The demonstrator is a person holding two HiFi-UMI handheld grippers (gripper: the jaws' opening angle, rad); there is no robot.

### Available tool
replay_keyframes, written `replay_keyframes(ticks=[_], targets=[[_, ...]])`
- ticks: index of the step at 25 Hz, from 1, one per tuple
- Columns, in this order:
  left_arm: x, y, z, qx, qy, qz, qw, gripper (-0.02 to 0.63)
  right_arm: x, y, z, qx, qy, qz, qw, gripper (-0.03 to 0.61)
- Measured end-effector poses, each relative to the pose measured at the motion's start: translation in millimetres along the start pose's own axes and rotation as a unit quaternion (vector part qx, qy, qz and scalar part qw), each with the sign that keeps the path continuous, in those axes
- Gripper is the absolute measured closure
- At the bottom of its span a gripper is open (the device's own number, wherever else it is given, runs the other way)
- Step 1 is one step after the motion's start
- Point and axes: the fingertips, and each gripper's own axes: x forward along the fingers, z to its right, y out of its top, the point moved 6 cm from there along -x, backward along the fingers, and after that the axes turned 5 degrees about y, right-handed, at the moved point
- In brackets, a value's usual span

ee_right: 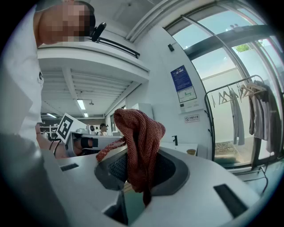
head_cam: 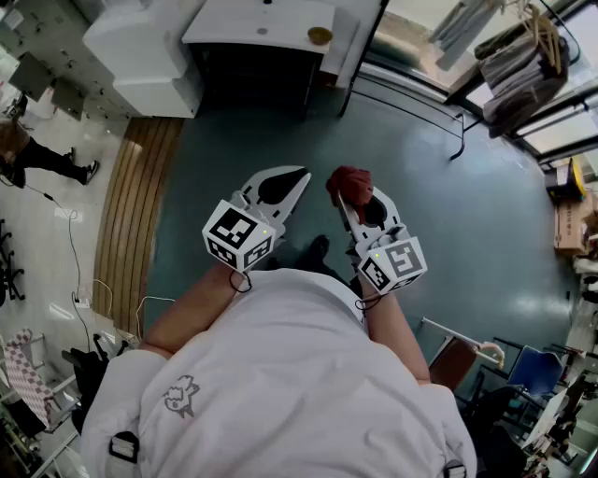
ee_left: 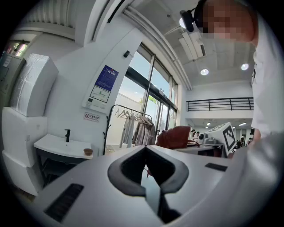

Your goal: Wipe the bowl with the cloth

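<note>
In the head view my right gripper (head_cam: 346,203) is shut on a bunched red cloth (head_cam: 349,181), held level over the dark floor. In the right gripper view the cloth (ee_right: 140,142) drapes over and between the jaws. My left gripper (head_cam: 297,179) is shut and holds nothing; in the left gripper view its jaws meet at their tips (ee_left: 146,150). It hangs just left of the cloth. A small brown bowl (head_cam: 320,35) stands on the white sink counter (head_cam: 252,21) well ahead of both grippers. The bowl also shows small in the left gripper view (ee_left: 88,151) and in the right gripper view (ee_right: 191,152).
A black faucet (ee_left: 67,134) stands on the counter left of the bowl. A clothes rack (head_cam: 523,56) with hanging garments is at the far right by the windows. A wooden floor strip (head_cam: 140,205) runs along the left. Chairs (head_cam: 523,373) stand at lower right, and a person (head_cam: 37,154) at far left.
</note>
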Motion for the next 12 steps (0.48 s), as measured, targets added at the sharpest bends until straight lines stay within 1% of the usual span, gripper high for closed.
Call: replay_keyframes(ticks=[6,12], targets=[[9,-3,0,0.000,0.003,-0.003,1.0000,0.600,0,-2,9,0.003,0.005,0.004,1.000,0.463],[41,-3,-5,-0.002,0.006,-0.005,1.0000,0.600,4,1,42,0.005,0.011,0.001,1.000,0.463]])
